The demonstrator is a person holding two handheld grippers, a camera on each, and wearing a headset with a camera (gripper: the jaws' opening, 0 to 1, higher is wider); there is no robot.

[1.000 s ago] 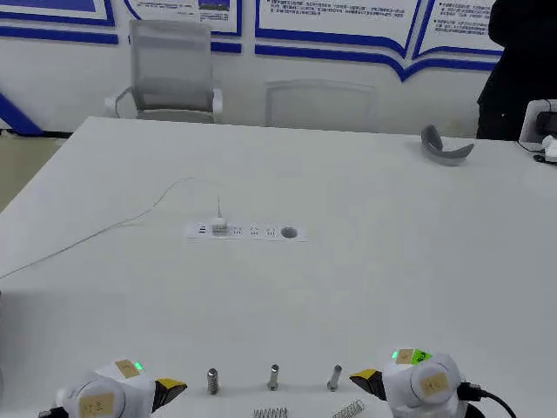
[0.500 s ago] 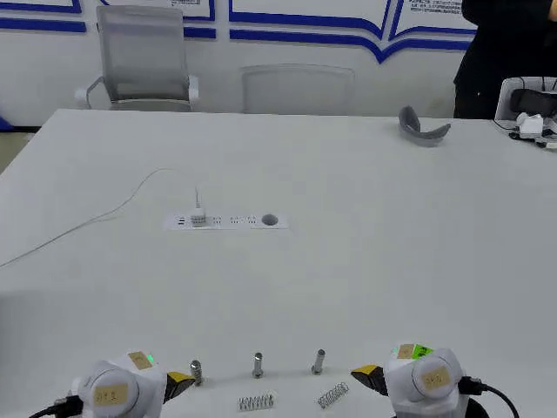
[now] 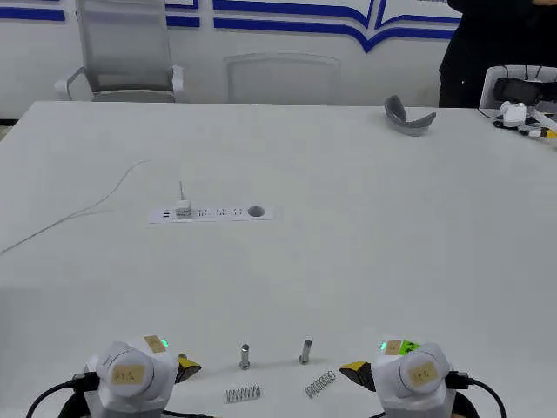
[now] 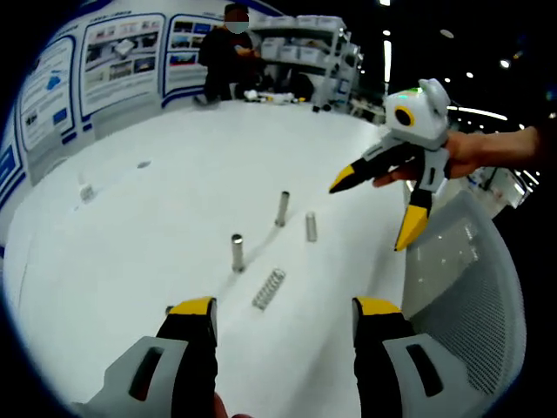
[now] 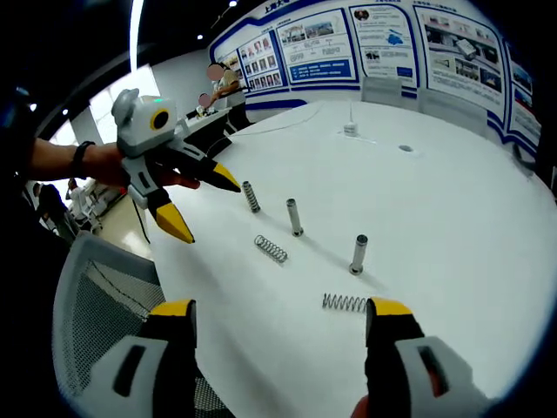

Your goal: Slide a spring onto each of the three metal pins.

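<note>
So one's done: left pin wears a spring, middle pin and right pin bare, loose springs waiting; your left gripper and right gripper gape empty.

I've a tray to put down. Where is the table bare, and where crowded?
Bare: the table between the power strip and the pins, rightwards to the grey curved piece. Crowded: the near edge, pins and springs between left claw and right claw.

Left gripper and right gripper hover low, jaws wide apart, facing each other.
</note>
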